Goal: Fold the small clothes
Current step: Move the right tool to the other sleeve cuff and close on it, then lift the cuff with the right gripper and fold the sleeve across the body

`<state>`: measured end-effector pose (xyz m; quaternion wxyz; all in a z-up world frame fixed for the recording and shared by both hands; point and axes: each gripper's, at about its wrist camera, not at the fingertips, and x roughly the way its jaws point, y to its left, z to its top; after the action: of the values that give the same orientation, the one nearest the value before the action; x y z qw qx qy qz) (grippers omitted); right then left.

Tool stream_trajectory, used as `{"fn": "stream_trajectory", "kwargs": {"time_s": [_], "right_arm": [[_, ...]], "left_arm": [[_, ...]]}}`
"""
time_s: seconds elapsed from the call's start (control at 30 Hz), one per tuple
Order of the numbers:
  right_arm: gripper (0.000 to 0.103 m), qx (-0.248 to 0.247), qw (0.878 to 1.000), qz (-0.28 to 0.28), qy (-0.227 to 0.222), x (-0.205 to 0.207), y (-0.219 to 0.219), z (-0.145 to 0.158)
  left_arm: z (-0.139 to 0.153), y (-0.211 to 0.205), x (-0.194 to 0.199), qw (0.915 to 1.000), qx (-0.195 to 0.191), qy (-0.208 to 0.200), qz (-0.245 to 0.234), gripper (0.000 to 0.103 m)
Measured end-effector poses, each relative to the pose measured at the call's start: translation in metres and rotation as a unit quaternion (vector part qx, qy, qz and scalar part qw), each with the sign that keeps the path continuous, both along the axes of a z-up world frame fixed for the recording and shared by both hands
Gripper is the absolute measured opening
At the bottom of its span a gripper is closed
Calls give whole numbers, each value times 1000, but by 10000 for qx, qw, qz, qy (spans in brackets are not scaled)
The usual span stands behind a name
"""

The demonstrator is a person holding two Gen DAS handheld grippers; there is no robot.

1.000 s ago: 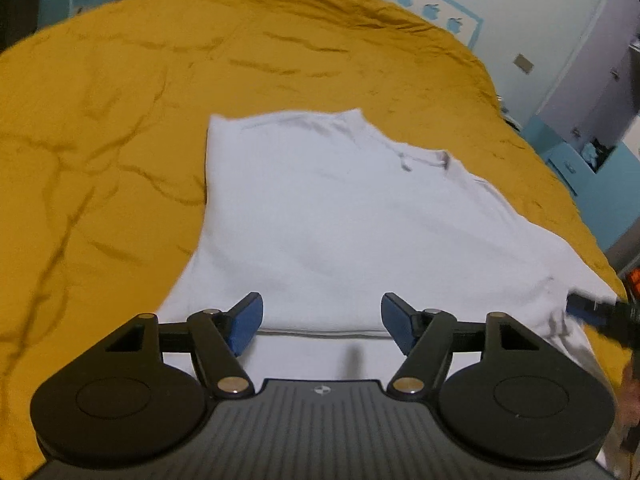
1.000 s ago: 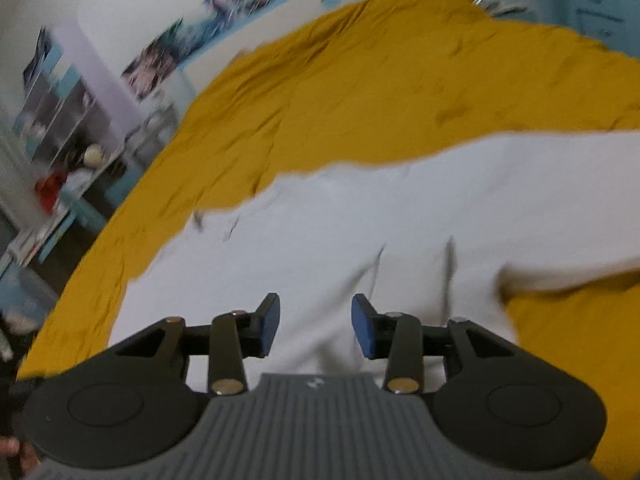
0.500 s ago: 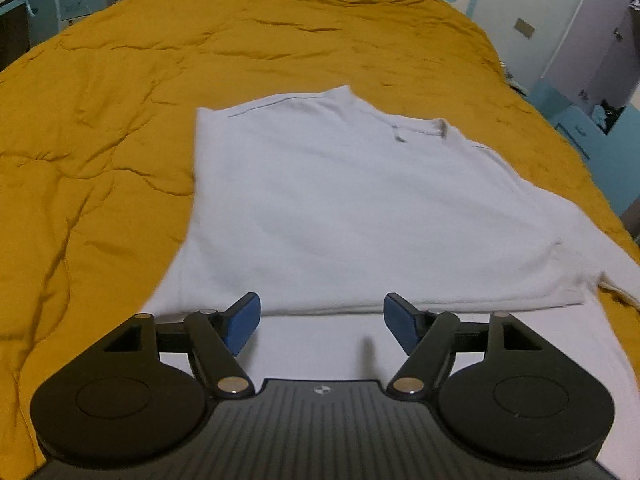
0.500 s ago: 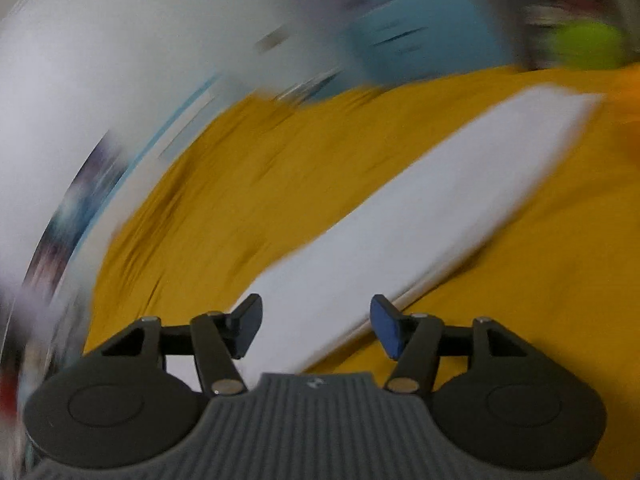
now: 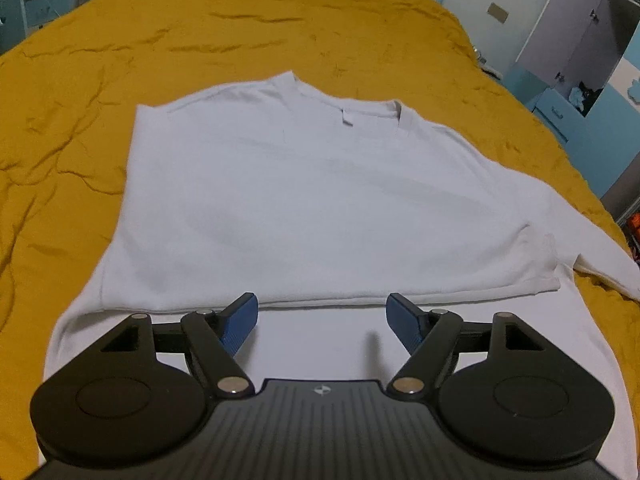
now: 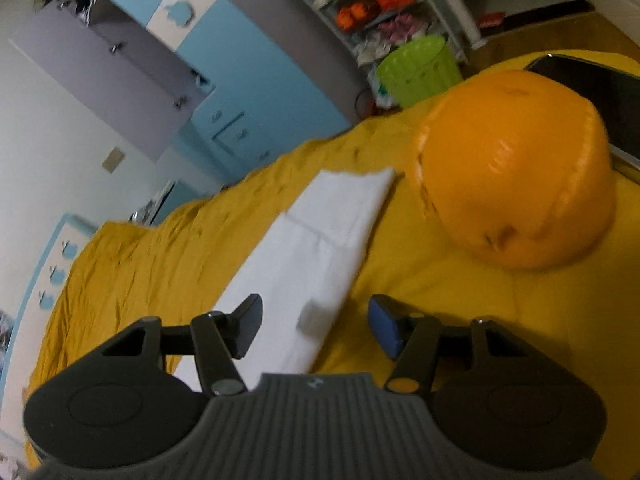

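White shirt point(image 5: 320, 200), soft knit, folded hem, rumpled mustard bedspread point(image 5: 280, 32)

The left gripper point(image 5: 322, 322) is showing a black ribbed housing bearing a small white emblem, two round black discs flanking it, black linkage arms with silver pins, and blue pads on its fingers point(image 5: 240, 322). The right gripper point(image 6: 316, 326) is wearing matching black parts; its right-hand pad is showing blue.

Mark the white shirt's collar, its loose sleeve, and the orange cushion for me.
shirt collar point(image 5: 344, 106), left wrist view, on the neckband at the far edge.
loose sleeve point(image 6: 320, 240), right wrist view, mid-length of the white strip.
orange cushion point(image 6: 516, 168), right wrist view, on its rounded top.
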<state>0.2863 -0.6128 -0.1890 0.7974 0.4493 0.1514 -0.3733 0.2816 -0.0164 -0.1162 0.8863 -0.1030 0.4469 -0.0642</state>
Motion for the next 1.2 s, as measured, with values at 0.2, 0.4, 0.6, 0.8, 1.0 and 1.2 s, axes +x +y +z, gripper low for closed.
{"fn": "stream_trajectory", "kwargs": {"time_s": [0.2, 0.4, 0.6, 0.8, 1.0, 1.2], "right_arm": [[57, -265, 9986, -460, -34, 14, -19, -5], [6, -376, 9985, -365, 169, 15, -21, 4], [6, -902, 9948, 324, -354, 21, 18, 64], [6, -1070, 9683, 1791, -1372, 58, 120, 134], [6, -992, 9027, 3648, -2054, 96, 287, 159], [7, -639, 8281, 5285, -1756, 112, 456, 113]], "left_arm": [[-10, -10, 3, 9992, 386, 18, -101, 86], [-12, -7, 2, 9995, 276, 71, -137, 86], [0, 11, -5, 9999, -32, -95, -65, 86], [10, 38, -14, 9992, -248, -200, 228, 86], [12, 76, -27, 9966, -558, -267, 540, 86], [7, 111, -34, 9909, -803, -270, 1046, 86]]}}
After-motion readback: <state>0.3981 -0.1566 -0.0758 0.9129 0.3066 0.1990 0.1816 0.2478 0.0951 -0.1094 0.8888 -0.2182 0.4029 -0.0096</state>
